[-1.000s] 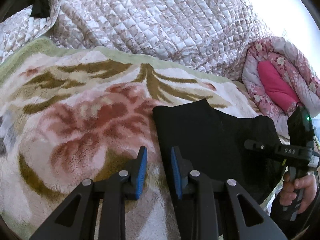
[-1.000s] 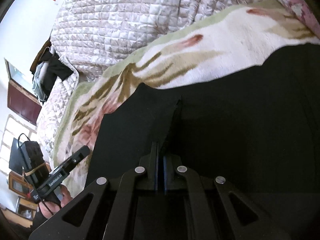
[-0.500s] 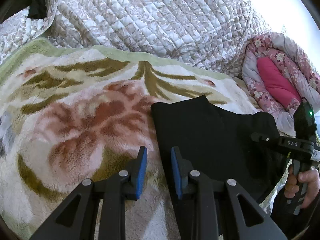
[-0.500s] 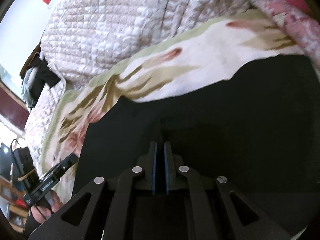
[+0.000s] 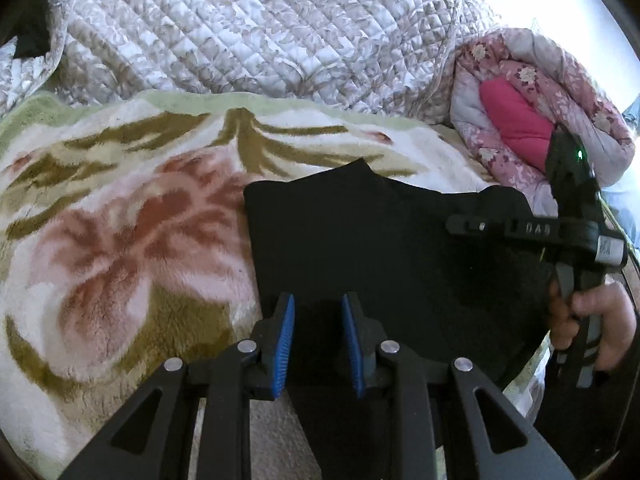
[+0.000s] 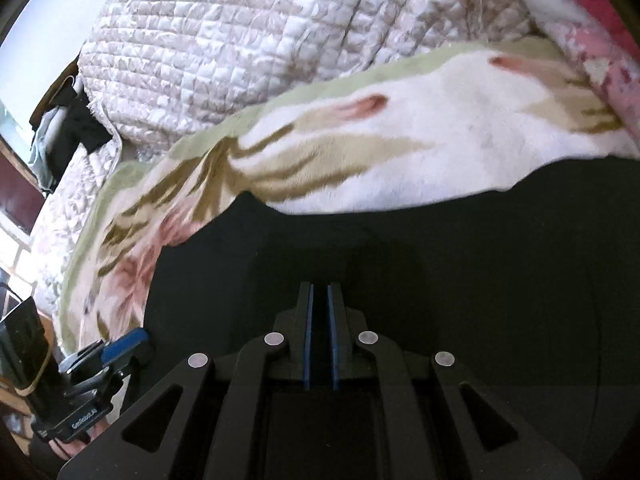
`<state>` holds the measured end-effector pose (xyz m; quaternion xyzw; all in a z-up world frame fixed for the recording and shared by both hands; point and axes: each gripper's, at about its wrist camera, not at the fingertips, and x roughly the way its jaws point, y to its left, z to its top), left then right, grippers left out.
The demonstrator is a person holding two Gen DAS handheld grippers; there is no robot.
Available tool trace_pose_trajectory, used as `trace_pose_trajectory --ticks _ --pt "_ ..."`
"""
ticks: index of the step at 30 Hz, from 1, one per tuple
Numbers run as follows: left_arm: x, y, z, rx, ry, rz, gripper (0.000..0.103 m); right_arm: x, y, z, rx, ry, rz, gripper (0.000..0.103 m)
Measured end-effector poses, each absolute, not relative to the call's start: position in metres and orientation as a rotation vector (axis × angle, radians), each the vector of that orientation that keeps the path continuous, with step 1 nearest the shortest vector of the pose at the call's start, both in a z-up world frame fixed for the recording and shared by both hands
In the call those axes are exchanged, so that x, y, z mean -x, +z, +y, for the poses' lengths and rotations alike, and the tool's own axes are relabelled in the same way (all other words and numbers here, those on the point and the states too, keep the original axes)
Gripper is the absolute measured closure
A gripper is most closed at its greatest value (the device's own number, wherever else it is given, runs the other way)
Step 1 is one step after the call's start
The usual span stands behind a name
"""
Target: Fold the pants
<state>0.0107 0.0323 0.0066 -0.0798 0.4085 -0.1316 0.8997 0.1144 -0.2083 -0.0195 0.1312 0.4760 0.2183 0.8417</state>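
Since before, we are shifting our left tool (image 5: 318,320), spread, over the pants (image 5: 380,240); right tool (image 6: 319,312) is standing slightly parted, empty.

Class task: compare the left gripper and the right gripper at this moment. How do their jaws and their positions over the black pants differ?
The left gripper has a wide gap between its jaws; the right gripper shows only a narrow slit. The left gripper sits at the black pants' left edge, the right gripper over their middle. Both have blue pads and hold nothing.
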Motion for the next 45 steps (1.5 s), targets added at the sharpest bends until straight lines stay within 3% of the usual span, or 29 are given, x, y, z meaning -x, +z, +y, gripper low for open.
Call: trace_pose_trajectory --ticks 5,16,34,45 --pt "-0.018 0.009 0.030 0.158 -0.269 0.841 0.076 -0.071 -0.017 -0.201 -0.218 0.516 0.991 0.081" --pt "-0.085 -0.001 0.033 0.158 -0.268 0.871 0.076 -0.046 -0.014 -0.200 -0.127 0.484 0.957 0.081" --pt "0.049 0.010 0.012 0.062 -0.249 0.869 0.076 0.015 -0.004 -0.194 0.025 0.468 0.900 0.078" --pt "0.058 0.010 0.012 0.065 -0.226 0.862 0.075 0.017 -0.014 -0.202 0.020 0.422 0.951 0.078"
